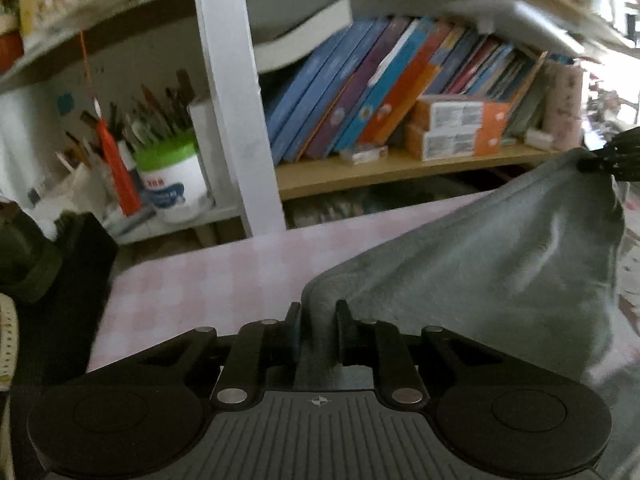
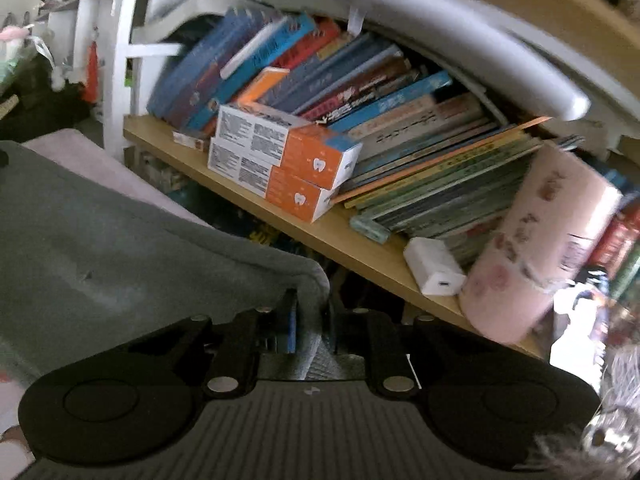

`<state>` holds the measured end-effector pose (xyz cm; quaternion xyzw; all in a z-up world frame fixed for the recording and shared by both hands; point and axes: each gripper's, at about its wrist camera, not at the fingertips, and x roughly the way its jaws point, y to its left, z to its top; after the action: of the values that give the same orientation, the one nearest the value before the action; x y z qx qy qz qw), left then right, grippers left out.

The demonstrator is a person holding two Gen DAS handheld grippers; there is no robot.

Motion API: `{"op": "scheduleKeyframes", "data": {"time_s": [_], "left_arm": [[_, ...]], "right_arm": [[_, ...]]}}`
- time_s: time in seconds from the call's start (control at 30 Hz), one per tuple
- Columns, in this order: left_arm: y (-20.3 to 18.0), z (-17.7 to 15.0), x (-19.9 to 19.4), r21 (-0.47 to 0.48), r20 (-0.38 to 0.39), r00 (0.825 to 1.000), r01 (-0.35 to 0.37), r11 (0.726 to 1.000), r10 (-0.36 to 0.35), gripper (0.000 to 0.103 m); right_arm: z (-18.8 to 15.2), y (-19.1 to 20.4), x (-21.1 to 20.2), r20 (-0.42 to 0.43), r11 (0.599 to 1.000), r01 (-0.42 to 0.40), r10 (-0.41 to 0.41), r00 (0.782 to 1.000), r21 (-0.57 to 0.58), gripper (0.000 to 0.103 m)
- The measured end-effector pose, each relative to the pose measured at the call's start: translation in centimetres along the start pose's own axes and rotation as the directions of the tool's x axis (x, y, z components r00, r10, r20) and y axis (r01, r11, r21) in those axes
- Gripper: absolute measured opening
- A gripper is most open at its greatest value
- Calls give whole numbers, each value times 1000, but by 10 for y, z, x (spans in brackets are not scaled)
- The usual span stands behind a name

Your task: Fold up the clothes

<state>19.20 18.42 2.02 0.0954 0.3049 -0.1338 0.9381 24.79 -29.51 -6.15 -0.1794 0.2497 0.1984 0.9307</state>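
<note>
Grey garment (image 1: 492, 264): held up off the table (image 1: 208, 276), stretched between both tongs, lower part draping down to the pink checked cloth; how many folds are already in it, impossible to tell.
Table: lies below and in front of the garment, pink checks bare on the side away from the right tongs.
Bookshelf (image 1: 400, 164): close behind the garment, wooden board level with the lifted edge; leaning books (image 1: 360, 92) above it.
Left tongs (image 1: 318, 320): closed tight on a bunched corner of the garment, cloth rising between the fingers.
Right tongs (image 2: 312, 320): clamped on the opposite corner, cloth hem wrapped over the grip; also seen at the far corner from the left camera.
Doing it well: judged, keep both corners level and taut, carry the edge evenly so corners meet, lower without letting cloth slip.
In the way: orange boxes (image 2: 280, 160), white charger (image 2: 434, 272) and pink patterned cylinder (image 2: 540, 240) on the shelf just behind the garment; likely snag if swung back.
Side clutter: brush pot with green lid (image 1: 172, 180) and red tassel (image 1: 118, 172), beyond the garment's left corner, well apart.
</note>
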Motion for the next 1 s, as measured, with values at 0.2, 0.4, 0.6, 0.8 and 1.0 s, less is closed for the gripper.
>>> {"op": "scheduleKeyframes", "data": {"time_s": [0.2,0.4,0.6,0.8,1.0], "left_arm": [[-18,-19,-68,60,116,991,63,996,-70,16],[-47,-50,-127,96,151,985,69,993,-83,16],[-62,-84,-154,86,129,990,49,995,-60,20],[-75,-117,-179,80,106,994,28,996,-37,24],[-82,-135,-205,59,117,992,28,998,-35,29]], "right_arm": [[-29,20,-81,70,999,28,-26,997,-23,13],[-78,48,-174,145,997,14,-2,989,-81,14],[-121,65,-232,138,998,-59,57,989,11,15],[-155,92,-266,147,998,-55,58,987,-22,18],[-185,114,-292,142,999,-36,39,989,-24,21]]}}
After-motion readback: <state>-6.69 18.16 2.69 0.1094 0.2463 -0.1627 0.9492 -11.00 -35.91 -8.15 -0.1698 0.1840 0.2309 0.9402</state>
